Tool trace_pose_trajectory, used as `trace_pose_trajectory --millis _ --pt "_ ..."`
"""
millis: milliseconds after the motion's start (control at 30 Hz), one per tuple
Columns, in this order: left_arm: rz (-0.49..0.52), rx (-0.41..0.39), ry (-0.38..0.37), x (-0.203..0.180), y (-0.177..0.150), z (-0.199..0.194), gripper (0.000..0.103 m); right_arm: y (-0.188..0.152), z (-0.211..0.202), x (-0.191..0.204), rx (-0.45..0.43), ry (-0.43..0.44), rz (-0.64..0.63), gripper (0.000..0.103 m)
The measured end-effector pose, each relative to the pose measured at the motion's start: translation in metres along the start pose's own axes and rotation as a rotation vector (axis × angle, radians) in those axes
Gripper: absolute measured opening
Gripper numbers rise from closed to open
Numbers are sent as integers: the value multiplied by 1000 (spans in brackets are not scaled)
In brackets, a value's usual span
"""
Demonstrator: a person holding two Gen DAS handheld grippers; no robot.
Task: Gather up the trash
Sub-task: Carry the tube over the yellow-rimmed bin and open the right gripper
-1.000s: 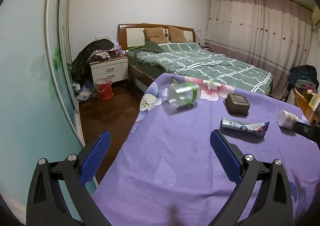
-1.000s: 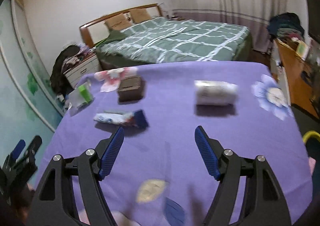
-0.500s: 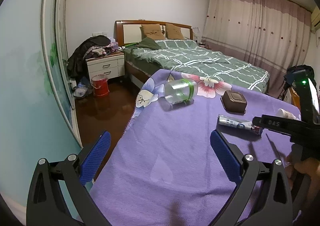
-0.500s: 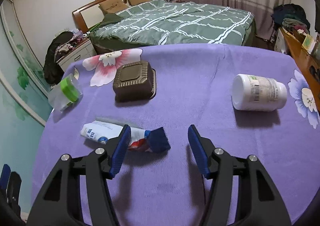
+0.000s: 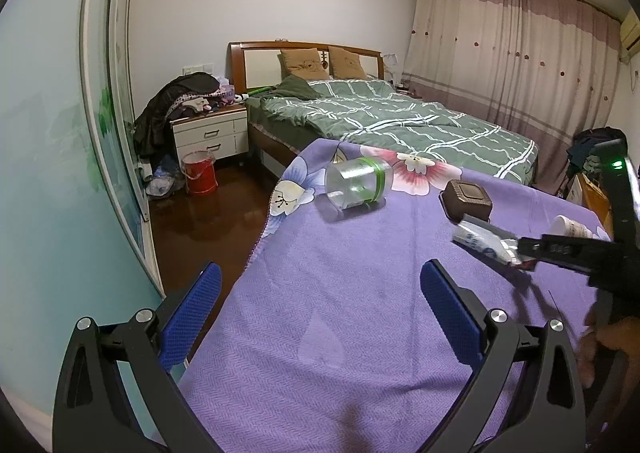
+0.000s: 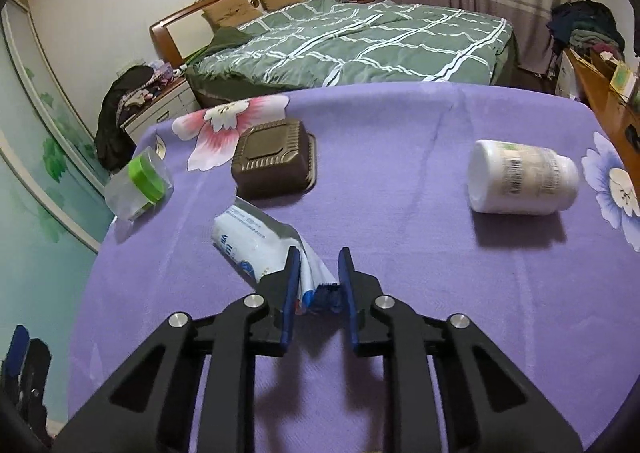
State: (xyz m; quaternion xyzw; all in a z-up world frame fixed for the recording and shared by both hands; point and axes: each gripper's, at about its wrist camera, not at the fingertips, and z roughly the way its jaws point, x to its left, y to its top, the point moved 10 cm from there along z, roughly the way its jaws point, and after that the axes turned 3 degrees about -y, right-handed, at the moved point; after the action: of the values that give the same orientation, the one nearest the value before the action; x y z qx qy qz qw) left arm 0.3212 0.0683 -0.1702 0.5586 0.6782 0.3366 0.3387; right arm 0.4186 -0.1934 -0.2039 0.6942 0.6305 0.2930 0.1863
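The right gripper (image 6: 319, 273) has its fingers clamped on the crumpled end of the white and blue plastic wrapper (image 6: 256, 243), which lies partly on the purple desk cloth (image 6: 400, 181), so collecting has only begun. The left gripper (image 5: 320, 313) hovers with fingers wide apart and empty. Ahead of the right fingers remain a brown ribbed plastic tray (image 6: 274, 161), left a clear green-banded jar (image 6: 140, 183), right a white pill bottle (image 6: 520, 183); nothing blocks the lift.

A green checked bed (image 5: 384, 117) is filling the room beneath pink curtains (image 5: 516, 65), while clothes are piling on a white nightstand (image 5: 210, 133) beside a red bucket (image 5: 199, 176).
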Motion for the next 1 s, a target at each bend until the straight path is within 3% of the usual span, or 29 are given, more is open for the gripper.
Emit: trace_pose_trajectory --millis 233,467,1000 --pt "10 -3 -1 -2 0 -2 98 -8 -54 -36 -60 10 30 18" --pt "18 -6 -10 -5 0 -2 98 -30 -107 -101 -136 -42 124 18" --pt "91 -34 -82 -28 3 -10 98 -89 -187 -321 -280 -414 457 20"
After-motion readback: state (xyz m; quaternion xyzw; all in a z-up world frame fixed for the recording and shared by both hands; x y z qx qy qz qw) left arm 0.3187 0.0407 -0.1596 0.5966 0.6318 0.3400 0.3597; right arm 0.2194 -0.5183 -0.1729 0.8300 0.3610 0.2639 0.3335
